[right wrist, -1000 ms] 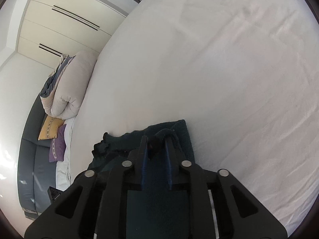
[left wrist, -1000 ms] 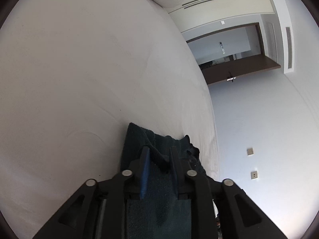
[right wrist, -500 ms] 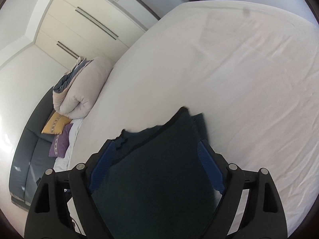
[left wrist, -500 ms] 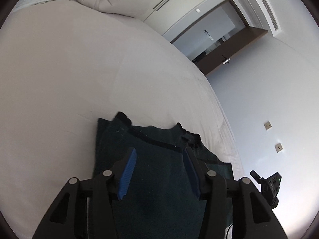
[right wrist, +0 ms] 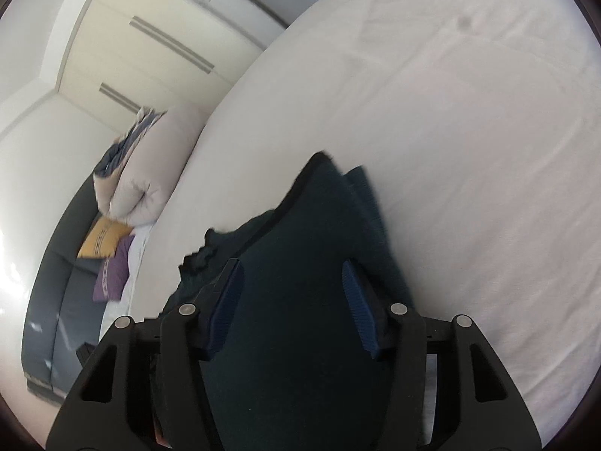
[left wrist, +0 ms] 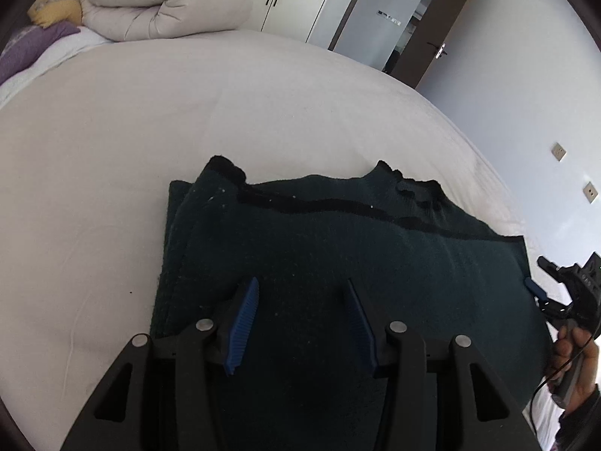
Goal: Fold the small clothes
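Dark teal knitted garment (left wrist: 338, 248) lies part-folded on the white bed (left wrist: 112, 173), spreading beneath and beyond the left gripper (left wrist: 302, 319), whose fingers stand released. Right gripper (right wrist: 293, 300), blurred, seems likewise released after narrowing, cloth under it. Next: regrasp an edge and fold again.

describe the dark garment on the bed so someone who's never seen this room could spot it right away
Start from the big bed under its white sheet, with a rolled beige duvet at its far end. Near the edge closest to the cameras lies the dark green garment, folded flat, with a black band across it. It is the only dark thing on the pale sheet.
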`<move>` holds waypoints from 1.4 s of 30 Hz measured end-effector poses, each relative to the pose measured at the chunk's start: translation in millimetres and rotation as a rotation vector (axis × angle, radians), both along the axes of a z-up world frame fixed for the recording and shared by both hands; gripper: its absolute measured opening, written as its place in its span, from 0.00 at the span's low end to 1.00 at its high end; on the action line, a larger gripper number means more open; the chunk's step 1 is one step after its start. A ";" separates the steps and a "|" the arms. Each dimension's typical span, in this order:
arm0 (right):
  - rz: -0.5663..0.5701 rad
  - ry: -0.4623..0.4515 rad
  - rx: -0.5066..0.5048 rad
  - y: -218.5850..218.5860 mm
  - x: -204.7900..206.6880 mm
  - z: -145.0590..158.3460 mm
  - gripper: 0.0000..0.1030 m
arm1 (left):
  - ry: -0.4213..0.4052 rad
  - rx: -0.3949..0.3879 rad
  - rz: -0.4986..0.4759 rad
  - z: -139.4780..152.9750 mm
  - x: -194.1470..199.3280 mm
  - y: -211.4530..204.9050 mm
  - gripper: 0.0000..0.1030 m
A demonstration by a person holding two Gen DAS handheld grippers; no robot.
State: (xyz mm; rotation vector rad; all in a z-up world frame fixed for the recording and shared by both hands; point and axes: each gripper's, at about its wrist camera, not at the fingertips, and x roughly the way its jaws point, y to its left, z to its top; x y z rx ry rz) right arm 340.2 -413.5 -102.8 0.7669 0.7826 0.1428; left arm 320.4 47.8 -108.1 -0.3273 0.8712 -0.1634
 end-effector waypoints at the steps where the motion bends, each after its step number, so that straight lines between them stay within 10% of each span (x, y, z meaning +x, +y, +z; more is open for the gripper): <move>1: -0.028 0.004 0.004 -1.7 -5.5 3.2 0.52 | -0.004 0.035 0.000 0.3 -0.8 -4.7 0.50; 12: 0.564 0.049 0.088 196.9 -33.9 -19.5 0.55 | -0.012 0.124 0.010 0.7 -6.1 -13.1 0.51; 28: 0.026 -0.016 0.233 35.2 -100.2 -36.9 0.49 | -0.001 0.167 0.024 12.3 -18.3 -22.7 0.51; 38: 0.345 0.036 0.339 169.0 -93.7 -54.1 0.51 | 0.052 0.049 -0.121 9.0 -77.8 -82.2 0.52; 42: 0.330 0.110 0.381 183.3 -93.2 -84.0 0.45 | 0.066 0.005 -0.087 5.3 -87.0 -54.4 0.39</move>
